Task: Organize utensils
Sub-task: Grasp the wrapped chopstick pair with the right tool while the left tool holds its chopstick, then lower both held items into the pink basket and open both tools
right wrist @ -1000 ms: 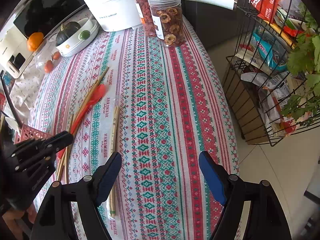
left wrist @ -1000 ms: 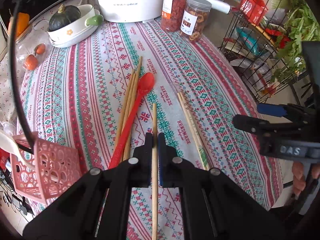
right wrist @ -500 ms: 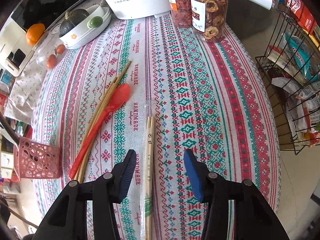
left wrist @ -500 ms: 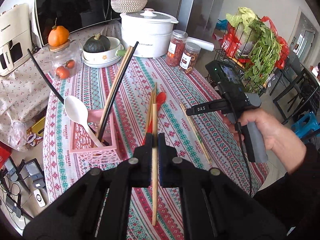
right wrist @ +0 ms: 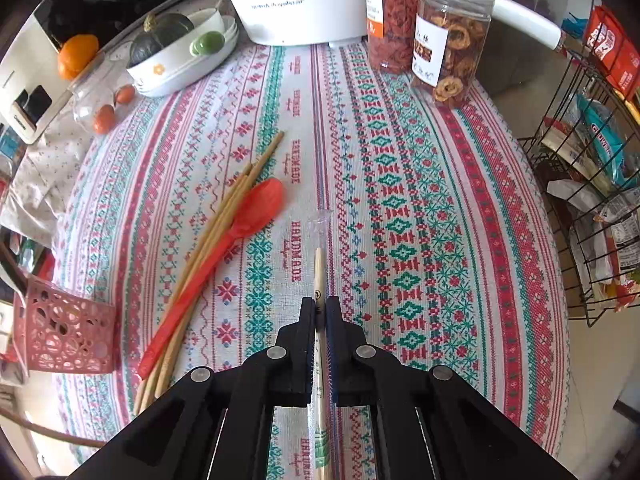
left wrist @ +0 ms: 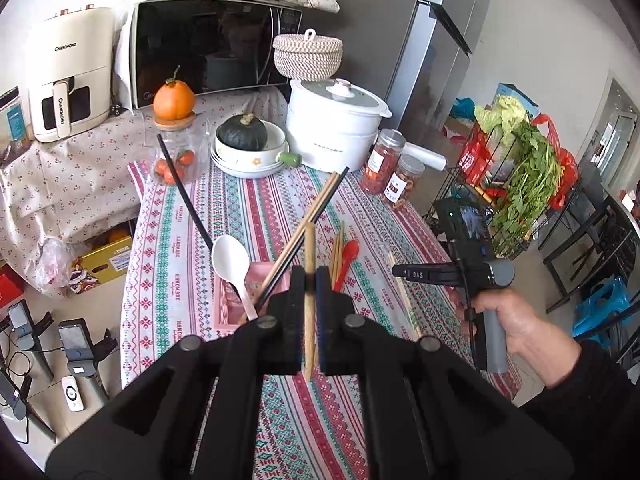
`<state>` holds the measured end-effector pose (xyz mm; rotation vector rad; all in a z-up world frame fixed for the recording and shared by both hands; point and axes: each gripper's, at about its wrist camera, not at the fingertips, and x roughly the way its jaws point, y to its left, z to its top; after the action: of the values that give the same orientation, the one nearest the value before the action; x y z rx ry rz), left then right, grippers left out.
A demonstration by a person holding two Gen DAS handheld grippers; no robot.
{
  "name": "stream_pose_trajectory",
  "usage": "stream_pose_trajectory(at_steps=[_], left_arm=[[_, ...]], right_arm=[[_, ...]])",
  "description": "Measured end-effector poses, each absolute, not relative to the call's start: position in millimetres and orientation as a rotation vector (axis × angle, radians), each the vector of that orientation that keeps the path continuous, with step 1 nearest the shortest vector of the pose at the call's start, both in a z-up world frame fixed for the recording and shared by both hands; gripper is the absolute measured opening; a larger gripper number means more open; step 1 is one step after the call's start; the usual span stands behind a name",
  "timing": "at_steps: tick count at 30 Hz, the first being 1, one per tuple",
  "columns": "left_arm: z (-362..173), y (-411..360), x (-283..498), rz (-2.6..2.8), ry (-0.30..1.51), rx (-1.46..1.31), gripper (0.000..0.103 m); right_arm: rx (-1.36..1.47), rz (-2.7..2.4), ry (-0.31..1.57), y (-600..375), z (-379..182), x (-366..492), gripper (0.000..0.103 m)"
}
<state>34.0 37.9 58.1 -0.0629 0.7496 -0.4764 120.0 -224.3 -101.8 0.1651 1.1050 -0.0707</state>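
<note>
Surface: Broadly, a patterned tablecloth (right wrist: 400, 168) in red, green and white covered the table and filled most of the right wrist view.
Room: a microwave (left wrist: 208, 44) and an air fryer (left wrist: 68, 72) stood at upper left of the left wrist view, a white cooker (left wrist: 332, 128) at upper centre, a wire rack (left wrist: 516, 208) with greens at right.
Left gripper (left wrist: 309, 280): fingers clamped on a single bamboo chopstick (left wrist: 309, 320), held above the table at centre frame.
Right gripper (right wrist: 319, 312): fingers pressed together on the wrapped chopsticks (right wrist: 319, 272), which lay on the cloth at lower centre.
Loose utensils: a red spoon (right wrist: 224, 248) lay touching a bundle of bamboo chopsticks (right wrist: 224, 224), left of centre in the right wrist view.
Pink basket (right wrist: 64, 332): at the left table edge, holding a white spoon (left wrist: 230, 260) and dark chopsticks (left wrist: 316, 208).
Edges: the table's right edge dropped off beside the rack; bare cloth lay open right of the wrapped pair.
Left view only: the person's hand (left wrist: 516, 320) on the right gripper's handle, and devices on the floor at lower left.
Right view only: two jars (right wrist: 424, 28) seen close at top.
</note>
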Motion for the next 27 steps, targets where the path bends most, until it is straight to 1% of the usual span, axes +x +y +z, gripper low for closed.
stream_pose_trajectory(at_steps=[6,16,22,27], left_arm=[[77.4,56.6,25.4,-0.462,0.665,-0.116,0.006],[116.3,95.7,17.1,-0.405,0.455,-0.271,0.006],[118.8,105.8,27.8,-0.363,0.426,-0.272,0.006],[100.0,100.0,46.1,-0.329,0.491,-0.200,0.006]], right_arm=[[0.171,0.012,0.929,-219.8,-47.8,80.6,0.005],[0.156,0.105,0.663,-198.9,33.7,21.8,0.005],[0.150,0.147,0.586,-184.3,58.2,10.0,0.005],[0.141,0.179,0.569,-171.3,61.5,11.6,0.005]])
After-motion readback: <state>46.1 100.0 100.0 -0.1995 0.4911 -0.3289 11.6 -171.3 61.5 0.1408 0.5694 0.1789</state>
